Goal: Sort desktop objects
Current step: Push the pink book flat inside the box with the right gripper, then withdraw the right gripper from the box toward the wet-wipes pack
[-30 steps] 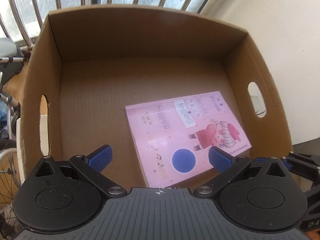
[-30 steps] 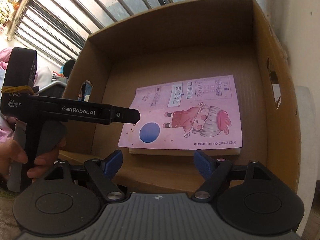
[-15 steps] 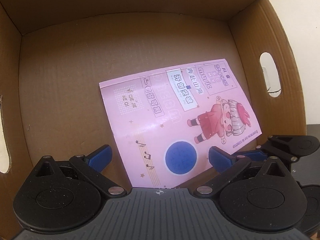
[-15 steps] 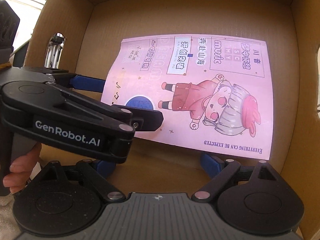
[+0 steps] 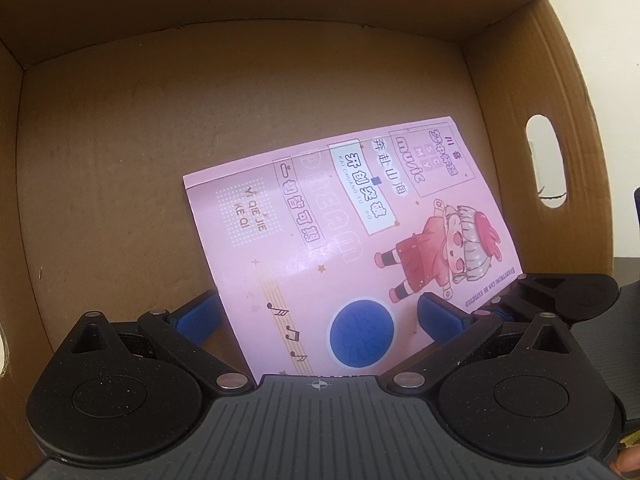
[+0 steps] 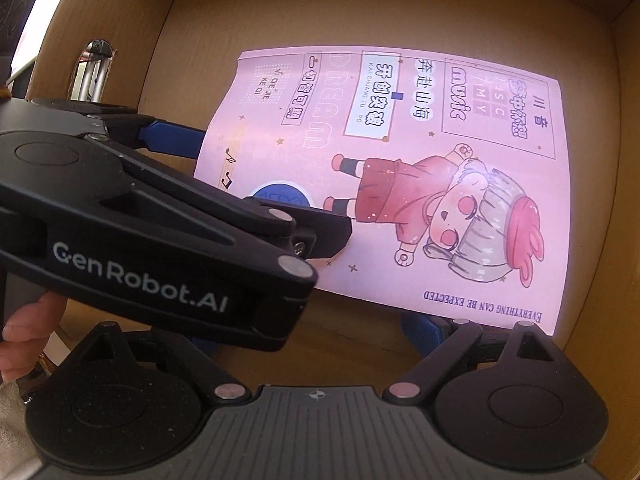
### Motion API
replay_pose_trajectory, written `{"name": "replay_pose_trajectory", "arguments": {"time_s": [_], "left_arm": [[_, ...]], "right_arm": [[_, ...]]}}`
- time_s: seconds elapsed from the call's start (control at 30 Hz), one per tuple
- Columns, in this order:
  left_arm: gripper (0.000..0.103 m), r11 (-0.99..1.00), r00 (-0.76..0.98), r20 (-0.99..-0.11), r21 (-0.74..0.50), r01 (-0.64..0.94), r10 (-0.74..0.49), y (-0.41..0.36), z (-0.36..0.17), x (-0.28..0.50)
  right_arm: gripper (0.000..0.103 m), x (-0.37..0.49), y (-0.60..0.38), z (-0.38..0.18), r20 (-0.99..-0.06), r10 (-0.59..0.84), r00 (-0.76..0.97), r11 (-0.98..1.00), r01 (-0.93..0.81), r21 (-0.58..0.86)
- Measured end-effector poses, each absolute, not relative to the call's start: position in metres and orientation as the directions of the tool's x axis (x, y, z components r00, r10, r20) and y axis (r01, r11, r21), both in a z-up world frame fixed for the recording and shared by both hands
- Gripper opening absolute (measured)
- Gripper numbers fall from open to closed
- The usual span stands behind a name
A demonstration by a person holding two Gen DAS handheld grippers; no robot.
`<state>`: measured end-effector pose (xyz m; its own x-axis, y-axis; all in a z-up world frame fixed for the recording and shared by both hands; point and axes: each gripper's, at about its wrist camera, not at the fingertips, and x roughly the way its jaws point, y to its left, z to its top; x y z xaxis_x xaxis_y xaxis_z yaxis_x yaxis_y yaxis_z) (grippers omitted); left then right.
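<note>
A pink notebook (image 5: pixel 340 240) with a cartoon figure and a blue circle lies on the floor of a brown cardboard box (image 5: pixel 120 160), towards its right side. My left gripper (image 5: pixel 318 316) hangs open over the notebook's near left corner. One blue pad is just off the notebook's left edge and the other is above the cover, and neither presses on it. In the right wrist view the notebook (image 6: pixel 400 180) fills the middle and the left gripper (image 6: pixel 272 186) reaches in from the left. My right gripper (image 6: pixel 312 336) stands open below the notebook's near edge. Its left fingertip is hidden behind the left gripper.
The box walls rise on all sides, with a handle hole (image 5: pixel 546 160) in the right wall and another handle hole (image 6: pixel 94 68) in the left wall, metal bars showing through it. A person's hand (image 6: pixel 24 332) holds the left gripper. One of the right gripper's fingers (image 5: pixel 568 292) crowds the near right corner.
Both grippers have sunk into the box and tipped downward, so the window and rim dropped out of view and the notebook looms larger. The right jaws spread a little wider.
</note>
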<state>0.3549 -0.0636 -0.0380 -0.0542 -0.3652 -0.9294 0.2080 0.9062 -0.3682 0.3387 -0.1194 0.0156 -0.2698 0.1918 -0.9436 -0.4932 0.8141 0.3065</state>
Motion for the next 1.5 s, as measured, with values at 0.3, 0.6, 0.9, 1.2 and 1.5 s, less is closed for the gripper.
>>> {"name": "replay_pose_trajectory", "arguments": {"time_s": [0.3, 0.6, 0.9, 1.2, 1.5], "left_arm": [[0.103, 0.882, -0.047, -0.914, -0.402, 0.246, -0.403, -0.073, -0.034, 0.358], [0.103, 0.86, -0.029, -0.888, -0.451, 0.239, -0.458, -0.079, -0.03, 0.366], [0.103, 0.844, 0.022, -0.858, -0.499, 0.194, -0.513, -0.072, -0.027, 0.372], [0.103, 0.828, 0.062, -0.831, -0.539, 0.155, -0.553, -0.055, -0.037, 0.364], [0.103, 0.809, 0.092, -0.804, -0.578, 0.108, -0.587, -0.042, -0.032, 0.362]], "right_arm": [[0.092, 0.326, -0.109, -0.003, -0.959, 0.179, -0.219, 0.823, -0.502, 0.267], [0.086, 0.316, -0.106, -0.008, -0.961, 0.227, -0.159, 0.829, -0.486, 0.276], [0.08, 0.307, -0.107, -0.011, -0.953, 0.286, -0.102, 0.846, -0.44, 0.301], [0.079, 0.295, -0.102, -0.018, -0.946, 0.32, -0.048, 0.861, -0.402, 0.311], [0.079, 0.282, -0.091, -0.024, -0.944, 0.331, 0.015, 0.867, -0.399, 0.298]]}}
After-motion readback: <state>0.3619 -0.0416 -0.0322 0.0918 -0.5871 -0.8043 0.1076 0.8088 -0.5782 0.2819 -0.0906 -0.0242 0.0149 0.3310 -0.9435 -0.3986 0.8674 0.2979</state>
